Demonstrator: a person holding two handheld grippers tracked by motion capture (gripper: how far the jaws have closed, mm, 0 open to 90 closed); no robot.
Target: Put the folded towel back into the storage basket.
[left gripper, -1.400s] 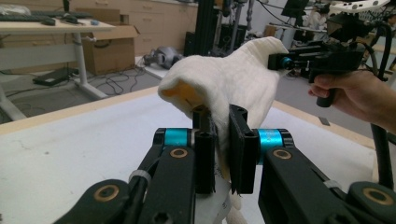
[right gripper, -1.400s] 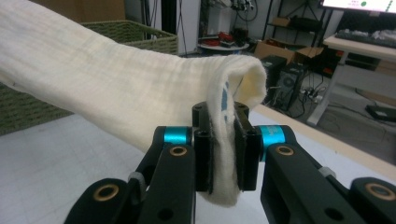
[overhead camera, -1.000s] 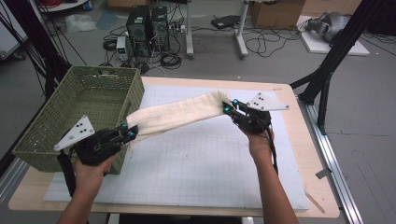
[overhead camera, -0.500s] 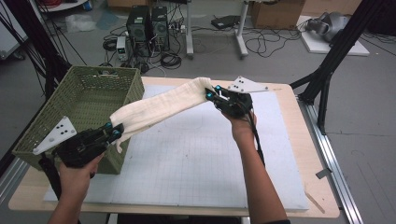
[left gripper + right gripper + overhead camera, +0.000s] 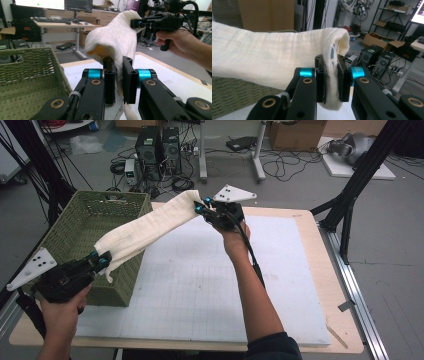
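Two tongs held one cream towel (image 5: 150, 225) by its ends, stretched in the air. The left tongs (image 5: 100, 261) pinched the lower end beside the green basket (image 5: 95, 217); the right tongs (image 5: 202, 209) pinched the higher end above the worktop (image 5: 200, 285).

A cream-white, soft woven cloth towel (image 5: 150, 227), folded into a long band, hangs stretched in the air across the upper left of the high view, sloping from its lower end at centre left up to its higher end near top centre. Each end is pinched and bunches into folds there; the middle sags slightly. The lower part passes over the near right corner of a green woven rectangular basket (image 5: 80, 227), without visibly touching it. In the right gripper view, the towel (image 5: 269, 65) shows faint blue marks inside its folded end.
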